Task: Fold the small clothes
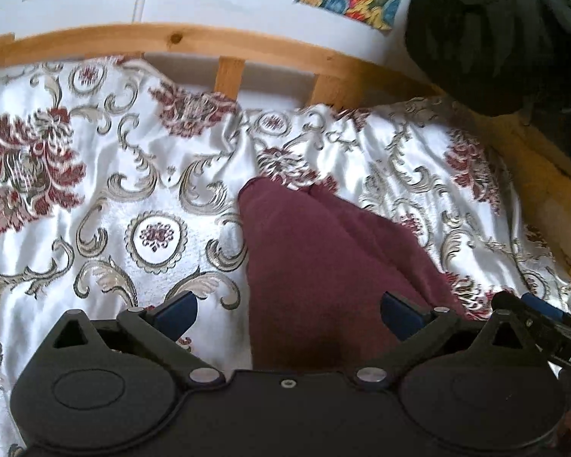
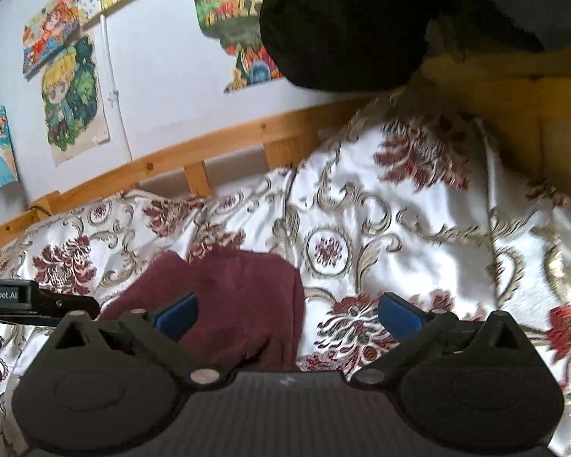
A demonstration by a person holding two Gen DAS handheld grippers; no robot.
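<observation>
Maroon garment point(image 1: 323, 259) lies part-folded on the patterned satin bedspread point(image 1: 95, 190), between both tools; left gripper point(image 1: 287, 314) and right gripper point(image 2: 288, 314) both have jaws spread wide, holding nothing. Fabric looks soft, light, limp w/ slight nap: expect sag and drape, and the glossy spread beneath may let it slide. Grip at a corner or hem edge, approx. the near edge, pinching garment layers only, not the spread.
</observation>
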